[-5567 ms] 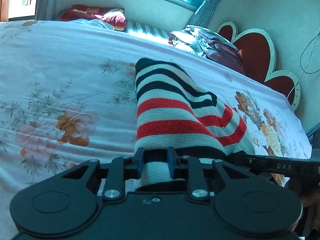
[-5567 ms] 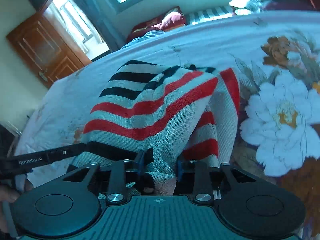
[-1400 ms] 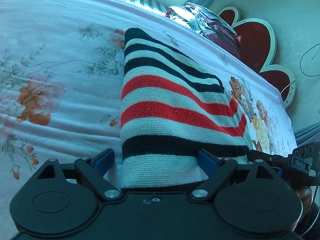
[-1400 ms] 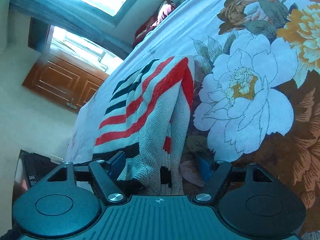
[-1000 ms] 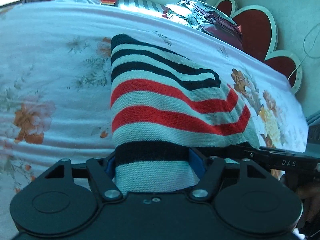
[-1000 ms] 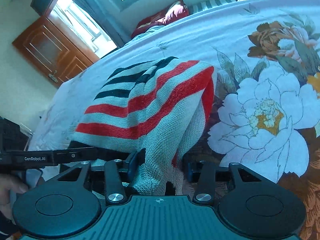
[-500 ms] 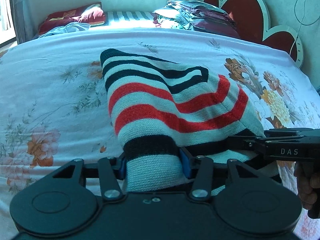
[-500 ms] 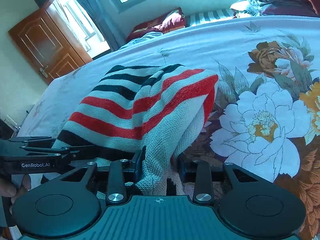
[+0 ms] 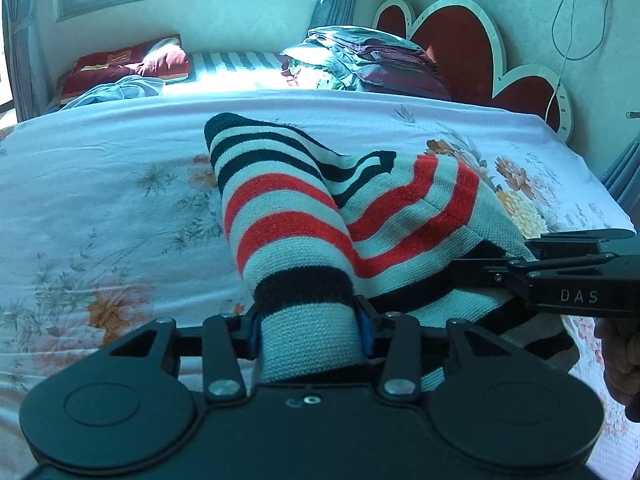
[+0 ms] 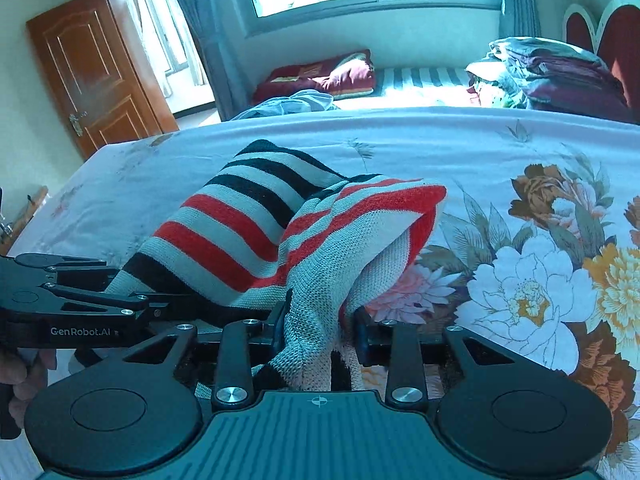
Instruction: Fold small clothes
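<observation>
A small knitted garment with black, red and pale grey stripes is lifted at its near edge above the floral bed sheet; its far end rests on the bed. My left gripper is shut on the garment's near left corner. My right gripper is shut on the near right corner of the garment, where the cloth bunches and hangs. In the left wrist view the right gripper shows at the right, and the left gripper shows at the left of the right wrist view.
Folded bedding is piled at the far right by the red scalloped headboard. A dark red pillow and loose blue cloth lie under the window. A wooden door stands at the far left.
Both grippers were open around the garment's near edge and have closed on it. They have lifted the near edge, so the cloth now tents up and bunches.
</observation>
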